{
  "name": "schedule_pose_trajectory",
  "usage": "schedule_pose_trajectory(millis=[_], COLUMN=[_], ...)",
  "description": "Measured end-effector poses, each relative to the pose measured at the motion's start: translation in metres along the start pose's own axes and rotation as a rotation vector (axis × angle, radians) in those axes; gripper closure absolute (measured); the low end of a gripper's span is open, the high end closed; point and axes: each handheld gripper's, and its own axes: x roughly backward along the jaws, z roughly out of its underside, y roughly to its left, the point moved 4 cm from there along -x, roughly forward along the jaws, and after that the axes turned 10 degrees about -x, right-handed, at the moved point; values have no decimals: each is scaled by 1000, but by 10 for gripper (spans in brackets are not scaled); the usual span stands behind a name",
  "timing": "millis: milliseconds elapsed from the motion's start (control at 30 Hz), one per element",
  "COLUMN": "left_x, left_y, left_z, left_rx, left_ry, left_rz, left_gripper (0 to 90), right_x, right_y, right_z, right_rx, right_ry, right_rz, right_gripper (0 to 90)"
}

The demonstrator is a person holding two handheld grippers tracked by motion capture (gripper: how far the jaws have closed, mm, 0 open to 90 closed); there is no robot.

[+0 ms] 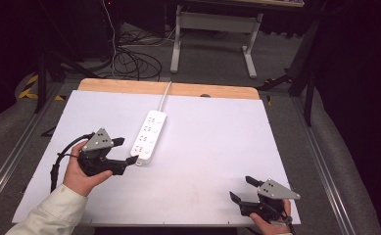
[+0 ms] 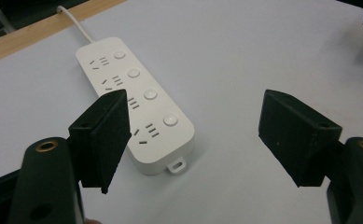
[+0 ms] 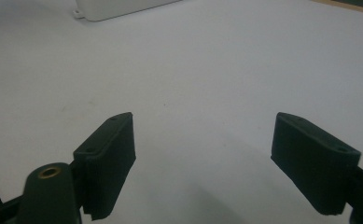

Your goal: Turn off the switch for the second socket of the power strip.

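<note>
Across mid-frame, a white board [image 1: 217,166] is covering a wooden table [image 1: 129,87]; dark room, cables [image 1: 134,61] trailing behind. Strip [image 1: 149,137] is lying upper-centre, markings unreadable. Left gripper [image 1: 128,151] is gaping beside it; right gripper [image 1: 241,188] is gaping lower right.

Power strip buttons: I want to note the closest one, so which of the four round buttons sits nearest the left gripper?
The button at the cable-free end of the power strip, beside its hanging tab, nearest the left gripper; the other three run toward the cable.

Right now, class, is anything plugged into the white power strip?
No: in the left gripper view, all four socket groups on the power strip are empty.
</note>
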Motion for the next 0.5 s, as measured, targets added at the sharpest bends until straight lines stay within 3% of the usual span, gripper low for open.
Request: schedule_pose_trajectory(millis=[267,500], left_x=[-4,-11], left_y=[0,5], left_z=[-8,-22], left_rx=[-22,2], left_ry=[9,1], left_rz=[-4,-9], left_gripper=[297,351], right_x=[-1,-1], right_y=[0,0], right_z=[0,0], right_rx=[2,2], right_ry=[2,2], right_rz=[-3,-6], right_gripper=[223,223])
